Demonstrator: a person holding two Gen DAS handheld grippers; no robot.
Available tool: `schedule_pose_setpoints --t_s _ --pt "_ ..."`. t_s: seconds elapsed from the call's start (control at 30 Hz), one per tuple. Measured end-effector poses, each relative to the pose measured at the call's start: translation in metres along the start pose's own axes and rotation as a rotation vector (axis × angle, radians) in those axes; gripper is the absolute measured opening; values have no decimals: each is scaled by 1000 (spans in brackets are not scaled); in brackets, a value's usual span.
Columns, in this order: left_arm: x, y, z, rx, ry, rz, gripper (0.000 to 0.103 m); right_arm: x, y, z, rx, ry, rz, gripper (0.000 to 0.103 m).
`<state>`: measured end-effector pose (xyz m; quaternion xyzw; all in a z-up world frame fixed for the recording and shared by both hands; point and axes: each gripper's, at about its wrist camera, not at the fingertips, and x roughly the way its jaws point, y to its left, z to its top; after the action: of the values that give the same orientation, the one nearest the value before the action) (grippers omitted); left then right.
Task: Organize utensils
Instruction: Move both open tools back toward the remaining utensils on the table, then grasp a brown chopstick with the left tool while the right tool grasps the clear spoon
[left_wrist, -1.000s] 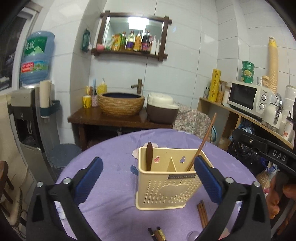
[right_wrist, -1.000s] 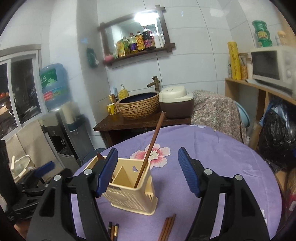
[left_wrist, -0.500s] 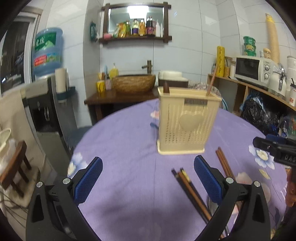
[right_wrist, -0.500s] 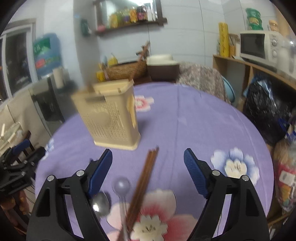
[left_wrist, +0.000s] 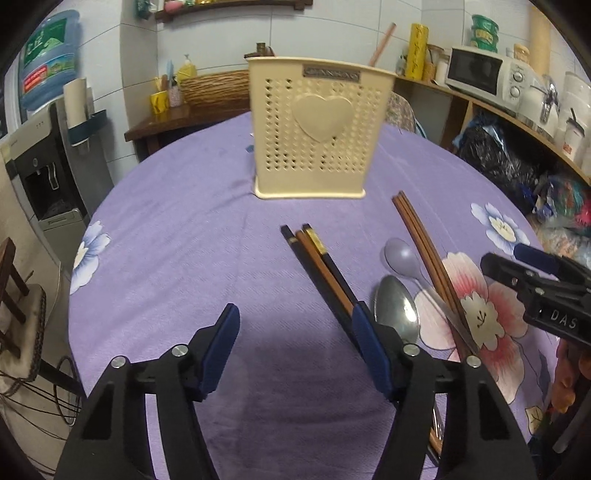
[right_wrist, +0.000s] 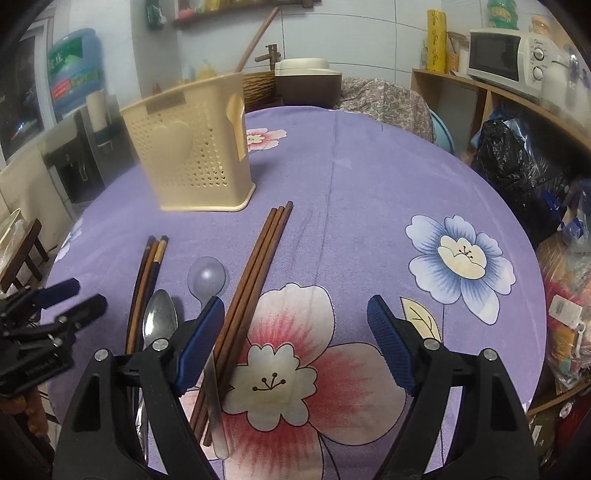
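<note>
From the left wrist view, the left gripper (left_wrist: 295, 347) is hanging low over the purple floral table (left_wrist: 192, 258) with its blue-padded fingers (left_wrist: 221, 345) spread wide and holding nothing; compared with half a second ago it is sitting closer to the cloth, and the cream perforated utensil holder (left_wrist: 317, 129) is looming larger and nearer the top of the view. A dark chopstick trio (left_wrist: 320, 269) is lying just ahead of the right-hand finger, with a metal spoon (left_wrist: 396, 314), a clear plastic spoon (left_wrist: 402, 254) and a bundle of brown chopsticks (left_wrist: 424, 251) lying to its right, the brown bundle crossing the plastic spoon's handle. One brown chopstick (left_wrist: 382, 44) is standing tilted in the holder. The right gripper (left_wrist: 535, 284) is showing at the right edge. From the right wrist view, the right gripper (right_wrist: 295, 339) is hovering over the pink flower print, fingers (right_wrist: 388, 339) spread apart and empty, and the picture is now sharp where it was blurred before. The brown chopsticks (right_wrist: 255, 273) are running under its left finger, the clear plastic spoon (right_wrist: 207, 277) and metal spoon (right_wrist: 159, 317) are lying just left of them, and the dark chopsticks (right_wrist: 147, 273) are lying further left. The utensil holder (right_wrist: 192, 147) is standing beyond, well apart from the gripper, and the left gripper (right_wrist: 40, 325) is showing at the left edge.
</note>
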<state>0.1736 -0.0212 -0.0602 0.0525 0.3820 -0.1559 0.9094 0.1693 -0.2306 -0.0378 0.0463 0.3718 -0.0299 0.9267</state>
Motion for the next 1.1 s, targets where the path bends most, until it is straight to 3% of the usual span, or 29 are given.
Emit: schedule_pose_setpoints --t_s 0.33,0.53,0.6,0.73,0.9,1.1 --pt "16 -17 -11 33 61 -22 59 3 8 -3 -3 17 10 79" --pt "13 3 -15 29 82 7 59 2 9 -2 -15 19 12 79" --pt "12 15 -16 11 84 38 59 3 10 0 -18 20 12 79" --pt "5 28 -13 -39 69 8 59 4 15 3 -27 23 42 79" --pt "5 31 -6 -41 58 26 59 6 30 6 -95 24 49 76" --pt "8 22 4 20 57 1 59 6 32 9 -88 28 52 76"
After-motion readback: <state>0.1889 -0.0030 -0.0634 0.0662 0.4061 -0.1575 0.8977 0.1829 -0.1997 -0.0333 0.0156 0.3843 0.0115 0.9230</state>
